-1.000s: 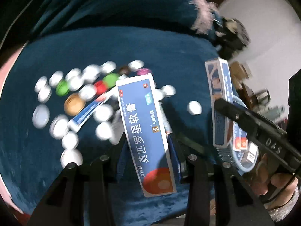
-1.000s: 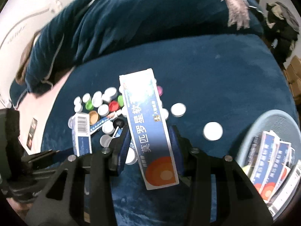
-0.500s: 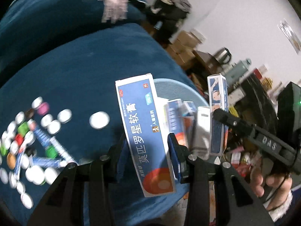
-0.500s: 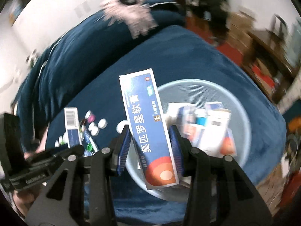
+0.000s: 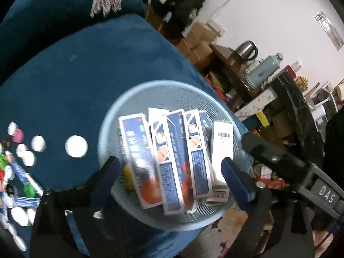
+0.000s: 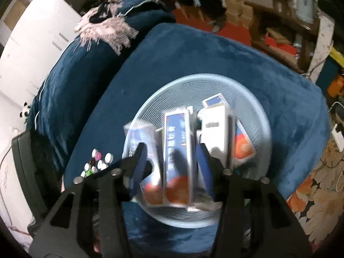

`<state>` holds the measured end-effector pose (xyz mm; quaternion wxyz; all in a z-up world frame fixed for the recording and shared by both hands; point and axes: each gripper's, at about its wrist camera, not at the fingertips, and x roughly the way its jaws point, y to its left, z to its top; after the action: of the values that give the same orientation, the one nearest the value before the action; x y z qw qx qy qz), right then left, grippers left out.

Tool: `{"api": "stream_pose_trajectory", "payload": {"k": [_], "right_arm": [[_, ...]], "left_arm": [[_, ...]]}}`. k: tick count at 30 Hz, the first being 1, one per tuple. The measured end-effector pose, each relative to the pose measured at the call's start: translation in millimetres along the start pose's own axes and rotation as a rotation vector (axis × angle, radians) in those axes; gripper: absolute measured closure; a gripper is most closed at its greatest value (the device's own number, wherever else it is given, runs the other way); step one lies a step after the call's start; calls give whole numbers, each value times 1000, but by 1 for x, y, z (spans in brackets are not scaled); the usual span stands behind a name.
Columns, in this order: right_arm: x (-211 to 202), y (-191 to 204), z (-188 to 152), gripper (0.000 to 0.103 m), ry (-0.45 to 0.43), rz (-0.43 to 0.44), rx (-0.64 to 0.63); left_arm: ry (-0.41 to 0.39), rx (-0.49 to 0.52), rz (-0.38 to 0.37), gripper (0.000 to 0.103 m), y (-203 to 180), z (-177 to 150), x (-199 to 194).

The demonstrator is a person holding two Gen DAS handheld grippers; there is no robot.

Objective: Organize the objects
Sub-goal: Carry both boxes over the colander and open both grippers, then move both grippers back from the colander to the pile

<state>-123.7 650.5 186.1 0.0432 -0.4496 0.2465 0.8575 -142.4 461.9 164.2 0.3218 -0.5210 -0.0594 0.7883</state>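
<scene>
Boxes lie in the basket, both grippers spread above it

Basket (image 5: 120,111) of pale blue mesh sits at the edge of a dark blue plush seat (image 5: 86,68), and both grippers hang over it pointing steeply down. The left gripper (image 5: 172,174) has just been opening; its blue pads stand far apart, one at each side of the basket's near half, and nothing is pinched between them. Below it several long blue and white boxes (image 5: 174,159) lie side by side in the basket, one of them a blurred box with an orange dot (image 5: 139,159) at the left of the row, and a white box with a barcode (image 5: 222,148) at the right.

The right gripper (image 6: 172,163) has also just been opening. A blue box with an orange end (image 6: 177,148) shows between its pads, blurred, with a gap on each side, so the pads are not pressing on it. More boxes lie around it in the basket, a white one (image 6: 215,124) just to the right.

In the left wrist view, bottle caps (image 5: 76,146) and small tubes (image 5: 23,174) are scattered on the seat left of the basket, well apart from it. A pink fringed cloth (image 6: 105,30) lies on the cushion behind
</scene>
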Motion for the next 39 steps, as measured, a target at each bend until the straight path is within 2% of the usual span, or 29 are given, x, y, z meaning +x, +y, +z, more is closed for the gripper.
{"api": "stream_pose_trajectory", "payload": {"k": [1,2,5,8,14,19,20,25,29,33,39], "right_arm": [[-6,2,-1,22,-27,-15,-16],[-12,4,-1,15,-52,-25,-33],[-21,15,-4,8,-79,-15,-97],[-23,30,-8,5,-79,-23,-175],[-11,61,-30,1,-29,-4,-321],[-3,78,-54,0,13,61,-377],[-2,81,-58,0,22,72,-387],[7,103,-80,0,73,130,-423],[16,123,-100,0,117,171,-453],[32,141,-120,0,172,179,-487],[73,149,-152,0,287,97,-510]], "left_arm": [[-16,-3,14,4,3,-1,-9],[-25,-3,26,3,5,-2,-13],[-58,-3,106,3,16,-8,-37],[-92,-33,151,2,34,-14,-60],[-130,-44,312,2,70,-35,-93],[-123,-19,434,2,91,-54,-115],[-142,-8,481,2,94,-58,-125],[-189,22,599,2,101,-73,-157],[-187,31,633,2,112,-80,-172],[-138,26,643,2,139,-86,-180],[-38,-14,625,2,204,-84,-188]]}}
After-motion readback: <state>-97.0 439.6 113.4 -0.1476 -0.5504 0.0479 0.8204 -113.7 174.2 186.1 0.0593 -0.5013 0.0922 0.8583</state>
